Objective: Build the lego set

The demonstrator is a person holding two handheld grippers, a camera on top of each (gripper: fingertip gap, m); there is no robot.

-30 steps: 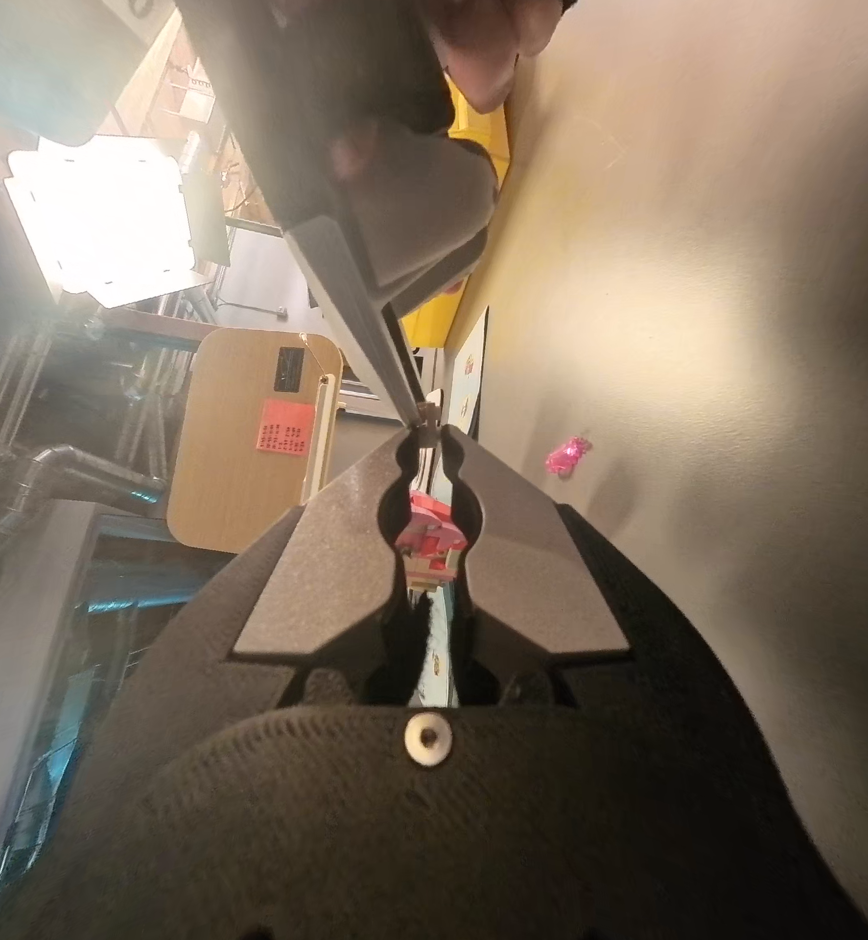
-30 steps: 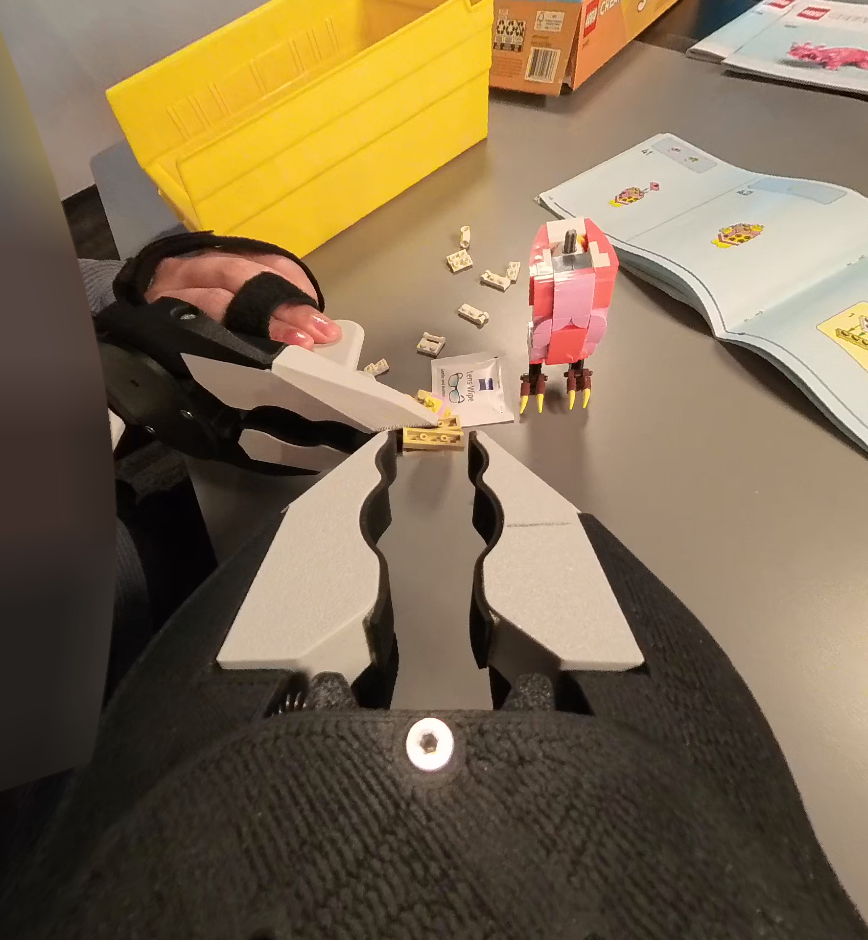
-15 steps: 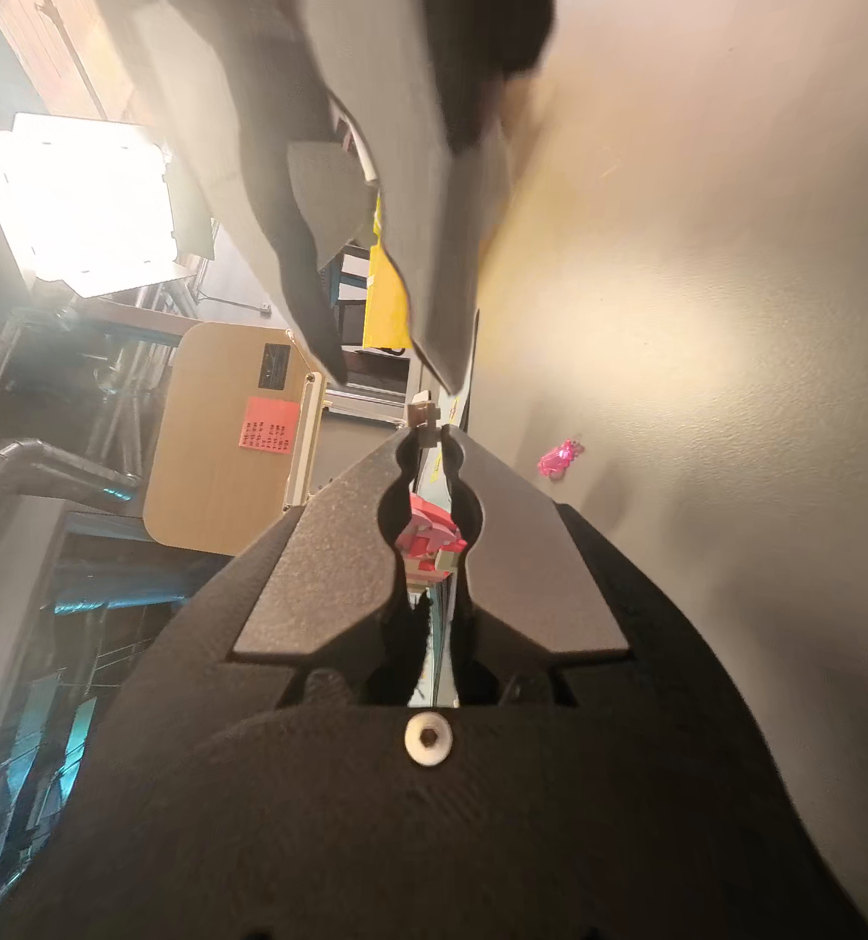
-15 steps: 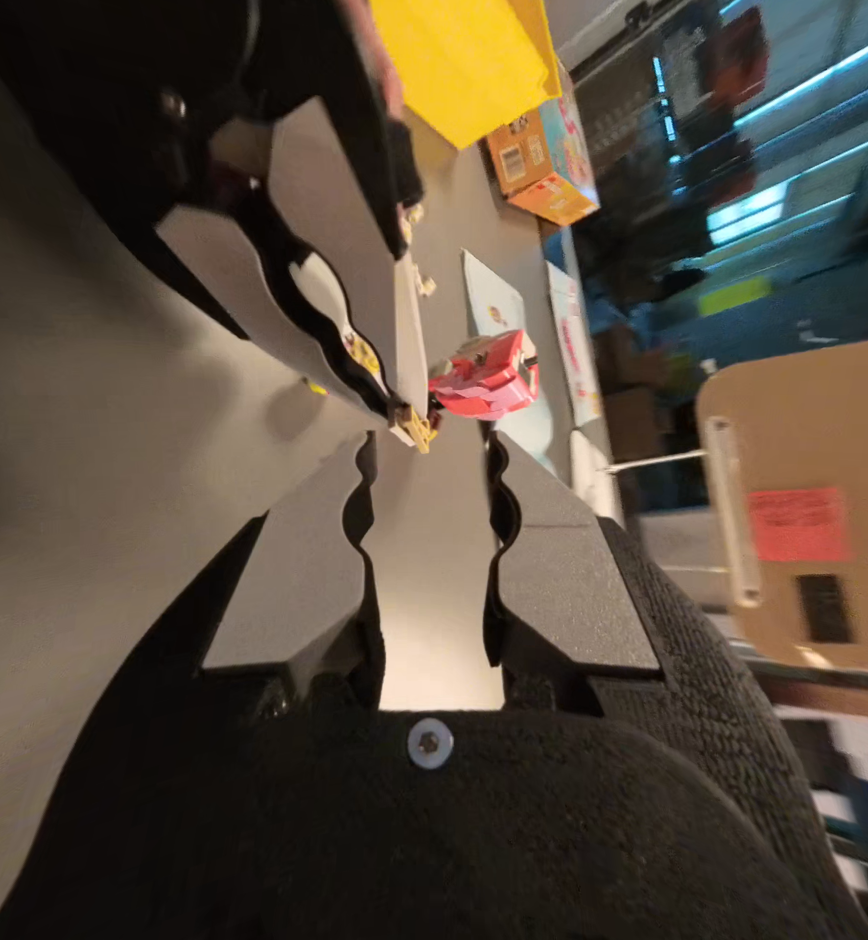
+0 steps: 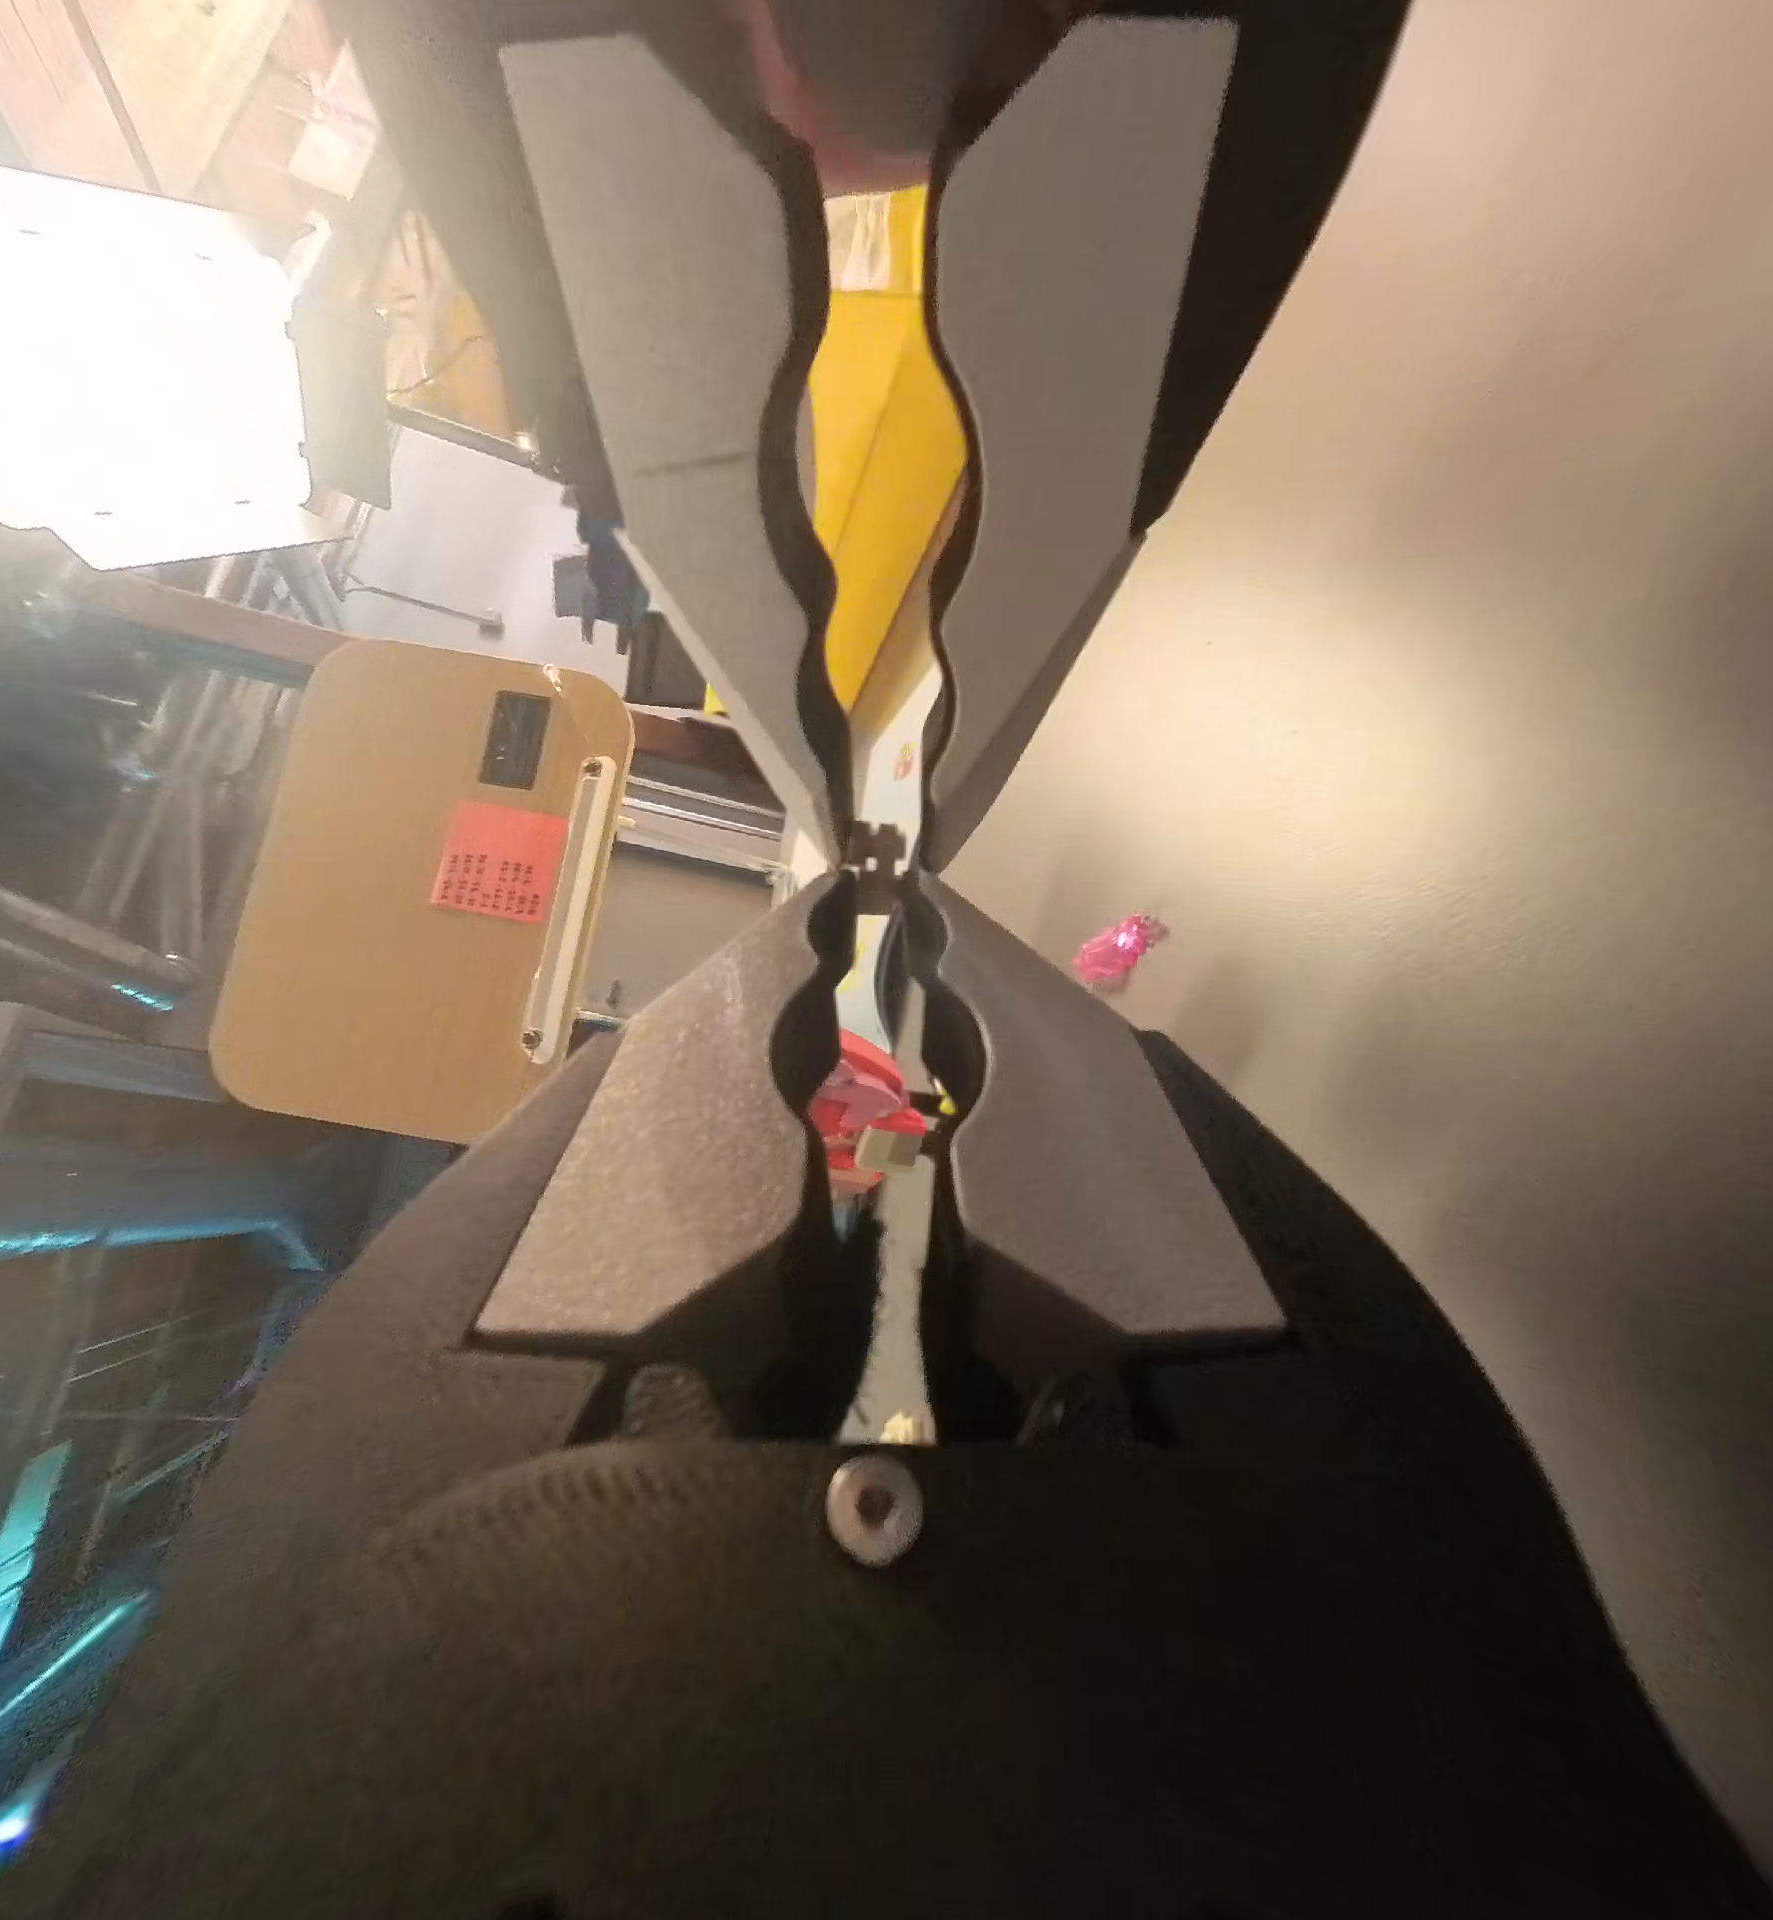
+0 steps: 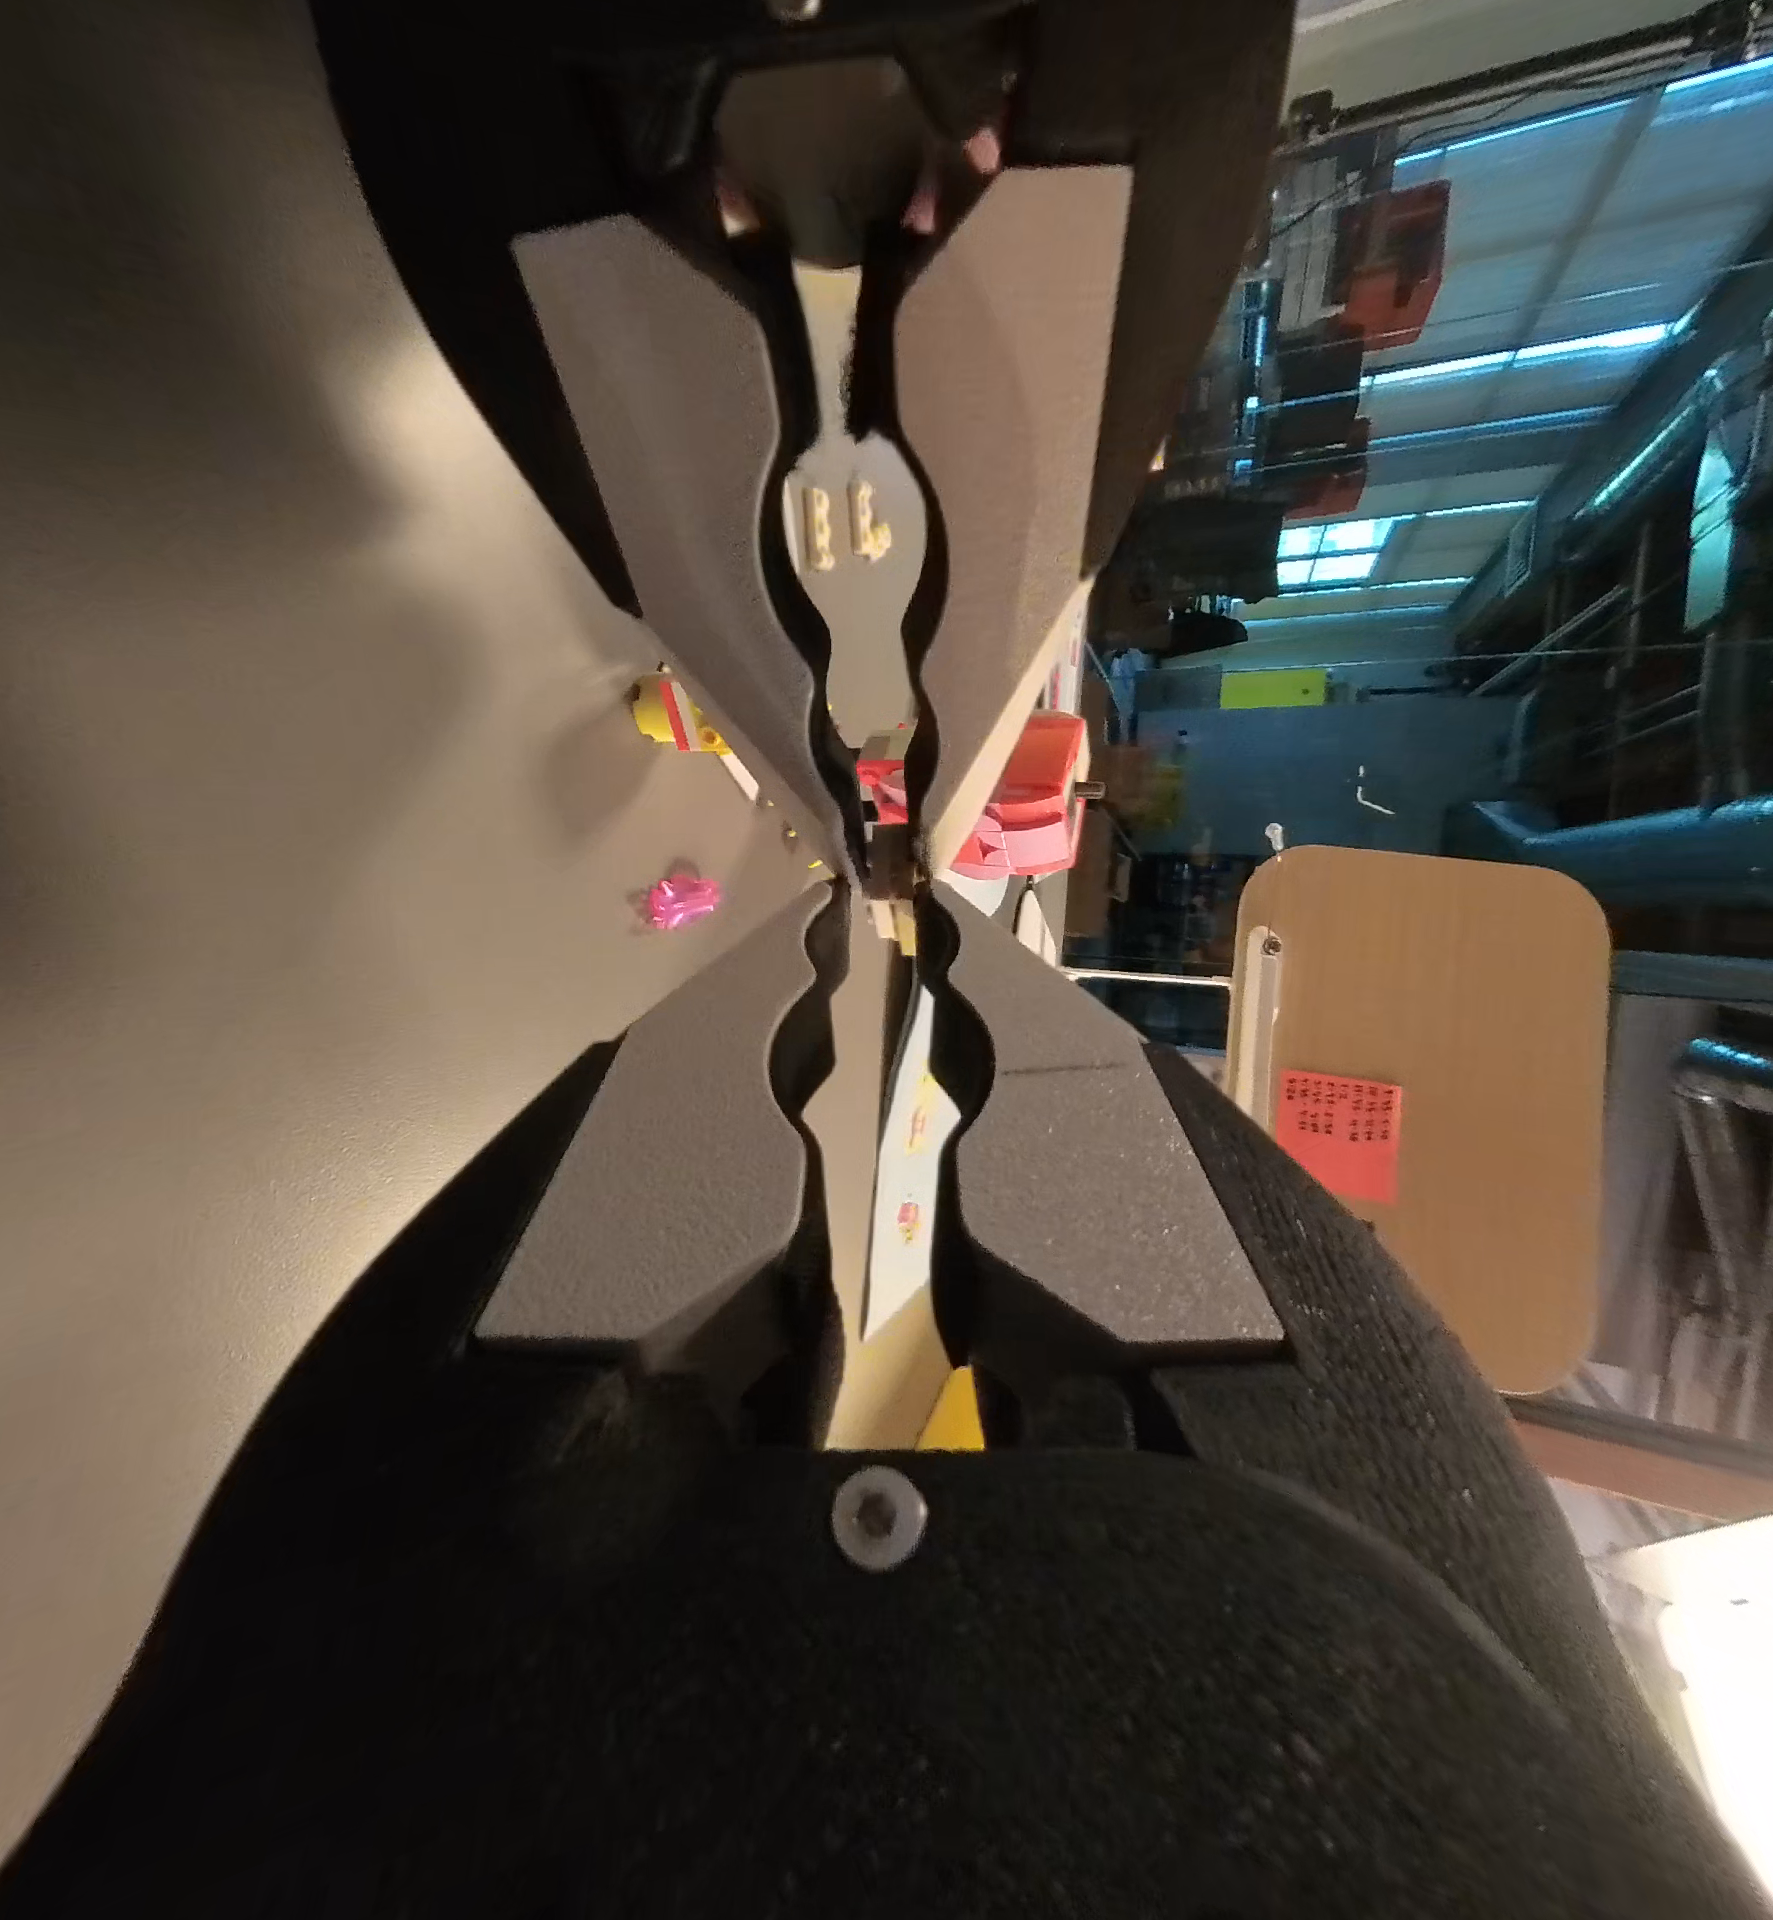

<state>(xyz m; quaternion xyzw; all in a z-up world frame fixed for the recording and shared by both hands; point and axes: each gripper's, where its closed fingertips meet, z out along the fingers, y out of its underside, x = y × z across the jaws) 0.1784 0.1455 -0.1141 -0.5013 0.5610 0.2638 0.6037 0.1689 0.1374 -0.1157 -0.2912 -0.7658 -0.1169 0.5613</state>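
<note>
Only the right wrist view shows two tan studded plates [image 6: 846,530] lying on the bench [image 6: 186,623] beyond the opposing fingers, a small yellow and red brick figure [image 6: 672,715] at the left, and the red and pink brick model [image 6: 1033,805] standing at the right. Only the left wrist view shows the yellow bin [image 5: 882,468] far behind, framed between the opposing fingers. A pink translucent piece [image 5: 1119,945] lies on the bench in both views.

The left tool [image 5: 874,896] and the right tool [image 6: 887,902] meet tip to tip, both nearly closed. Between the four fingertips sit small studded plates [image 5: 880,857], dark against the light. Each tool pinches its end of the small stack, the pads pressing its sides. In the right wrist view the stack reads as tan [image 6: 894,920].
</note>
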